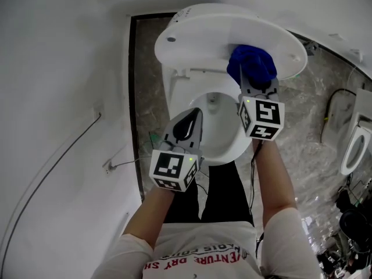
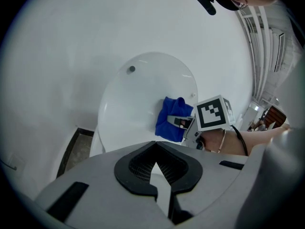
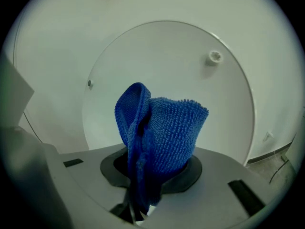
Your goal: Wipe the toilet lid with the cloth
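Note:
The white toilet lid (image 1: pixel 215 36) stands raised against the wall behind the bowl. A blue cloth (image 1: pixel 251 65) is bunched against the lid's lower right part, and my right gripper (image 1: pixel 256 87) is shut on it. In the right gripper view the cloth (image 3: pixel 167 132) sticks up out of the right gripper (image 3: pixel 143 173), in front of the lid (image 3: pixel 190 70). My left gripper (image 1: pixel 192 121) hangs over the bowl, left of the cloth, its jaws together and holding nothing. In the left gripper view the left gripper (image 2: pixel 156 165) points at the lid (image 2: pixel 133 104), where the cloth (image 2: pixel 170 120) shows.
The open toilet bowl (image 1: pixel 200 100) lies below both grippers. A white wall with a thin cable (image 1: pixel 58 156) fills the left. Marbled floor (image 1: pixel 314 97) and another white fixture (image 1: pixel 353 147) are at the right. A small bumper (image 3: pixel 215 56) sits on the lid.

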Tool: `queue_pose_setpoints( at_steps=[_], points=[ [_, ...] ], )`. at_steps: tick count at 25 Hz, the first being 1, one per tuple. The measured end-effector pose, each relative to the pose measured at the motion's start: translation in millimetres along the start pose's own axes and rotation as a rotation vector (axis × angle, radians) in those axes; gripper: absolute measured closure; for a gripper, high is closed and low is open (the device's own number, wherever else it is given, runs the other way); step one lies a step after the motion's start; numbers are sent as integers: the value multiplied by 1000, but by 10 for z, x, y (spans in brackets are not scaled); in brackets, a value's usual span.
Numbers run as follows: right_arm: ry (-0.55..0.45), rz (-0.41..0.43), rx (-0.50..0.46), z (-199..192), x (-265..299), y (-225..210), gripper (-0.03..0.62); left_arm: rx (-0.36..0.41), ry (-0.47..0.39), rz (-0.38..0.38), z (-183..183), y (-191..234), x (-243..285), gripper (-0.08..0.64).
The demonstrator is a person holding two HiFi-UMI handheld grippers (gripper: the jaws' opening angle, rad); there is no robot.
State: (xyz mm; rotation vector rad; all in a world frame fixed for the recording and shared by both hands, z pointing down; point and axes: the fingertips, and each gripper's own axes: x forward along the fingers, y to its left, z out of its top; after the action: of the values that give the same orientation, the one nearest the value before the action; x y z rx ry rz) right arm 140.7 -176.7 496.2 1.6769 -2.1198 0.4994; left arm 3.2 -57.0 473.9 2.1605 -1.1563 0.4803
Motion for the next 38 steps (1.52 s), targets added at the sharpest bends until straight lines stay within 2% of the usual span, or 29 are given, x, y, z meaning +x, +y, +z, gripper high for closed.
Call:
queue_pose_setpoints(
  at_steps=[7, 11, 15, 25, 28, 30, 38],
  points=[
    [-8, -70, 19, -83, -194, -438, 499, 15, 36, -34, -151, -292, 128, 554],
    [-10, -99, -23, -72, -299, -623, 499, 6, 44, -58, -189, -467, 229, 554],
    [-9, -132, -22, -66, -445, -795, 499, 24, 44, -102, -148, -664, 304, 554],
    [39, -244, 7, -384, -768, -1017, 499, 26, 45, -100, -161, -548, 274, 554],
    [32, -242, -1, -424, -758, -852, 499, 22, 46, -94, -189, -423, 214, 554],
    [32, -210, 0, -448, -673, -631, 499, 16, 44, -84, -202, -297, 164, 554],
    [57, 1, -22, -513, -133, 681, 499, -11, 40, -16, -225, 423, -98, 554]
  ],
)
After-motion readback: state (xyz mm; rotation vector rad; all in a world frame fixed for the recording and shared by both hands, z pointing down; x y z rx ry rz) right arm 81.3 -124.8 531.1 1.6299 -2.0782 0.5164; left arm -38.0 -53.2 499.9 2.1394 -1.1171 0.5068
